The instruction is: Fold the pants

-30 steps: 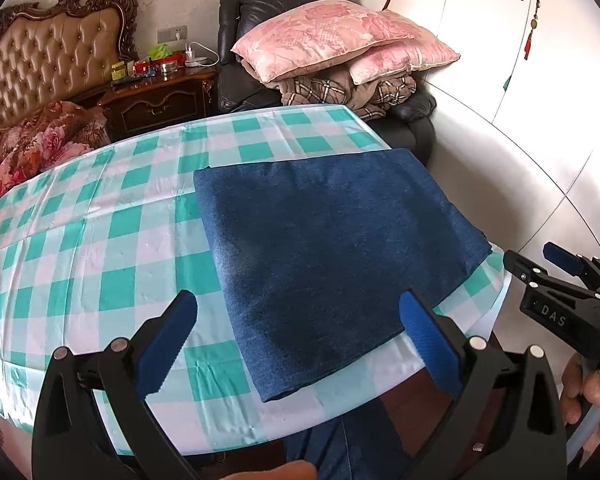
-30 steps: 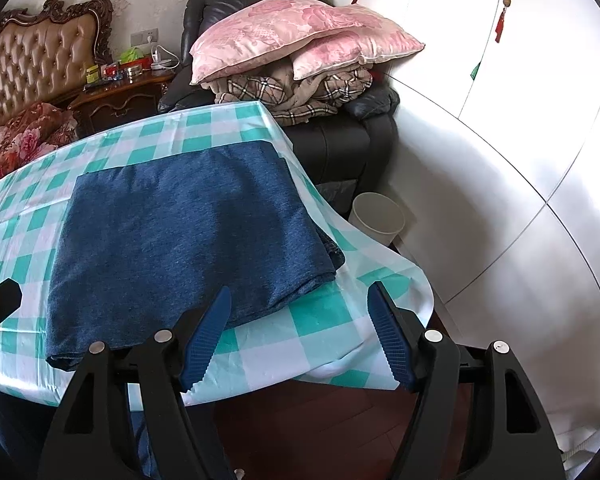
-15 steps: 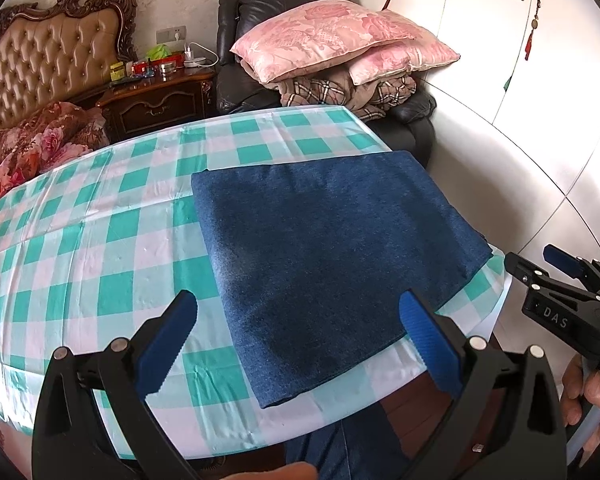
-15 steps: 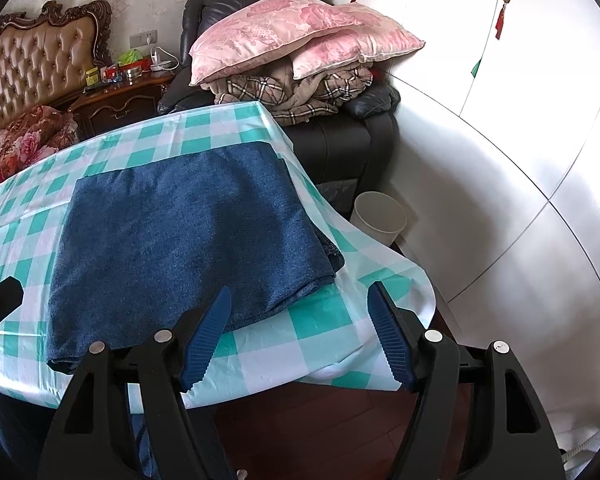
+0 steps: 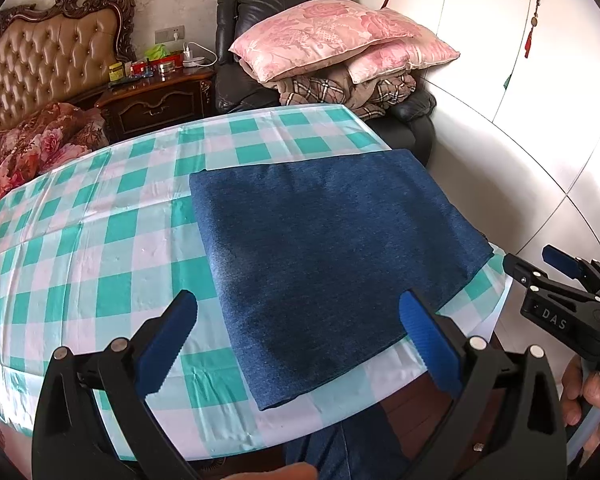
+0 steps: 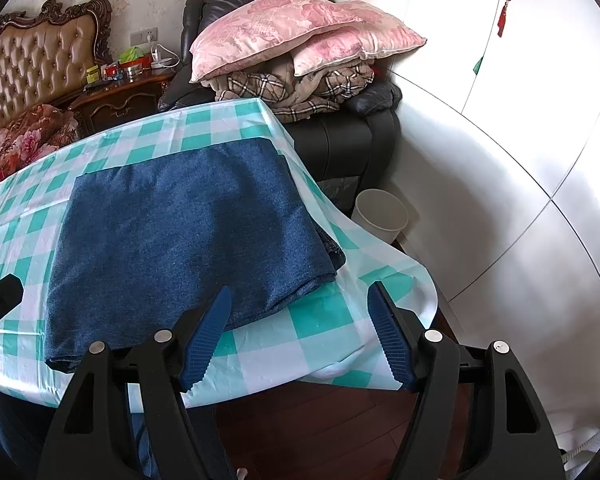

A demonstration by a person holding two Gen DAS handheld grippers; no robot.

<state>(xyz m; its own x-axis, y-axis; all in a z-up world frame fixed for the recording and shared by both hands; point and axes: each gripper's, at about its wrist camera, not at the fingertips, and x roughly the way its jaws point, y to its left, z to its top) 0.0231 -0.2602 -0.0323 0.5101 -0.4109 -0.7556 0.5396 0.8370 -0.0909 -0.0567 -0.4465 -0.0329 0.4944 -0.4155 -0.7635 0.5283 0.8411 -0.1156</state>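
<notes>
Dark blue pants (image 5: 332, 248) lie folded into a flat rectangle on the table with the green-and-white checked cloth (image 5: 100, 240), near its right end. In the right wrist view the same pants (image 6: 180, 240) show stacked layers at their right edge. My left gripper (image 5: 298, 330) hovers open over the near edge of the pants, nothing between its blue pads. My right gripper (image 6: 300, 334) stands open above the table's near right corner, just clear of the pants. The right gripper's body (image 5: 560, 300) also shows at the right in the left wrist view, with a hand on its handle.
A black armchair (image 5: 236, 60) piled with pink pillows (image 5: 332, 40) and plaid blankets stands behind the table. A wooden nightstand (image 5: 156, 96) and a bed with a tufted headboard (image 5: 40, 68) lie to the left. A white bin (image 6: 380, 214) sits by white wardrobe doors.
</notes>
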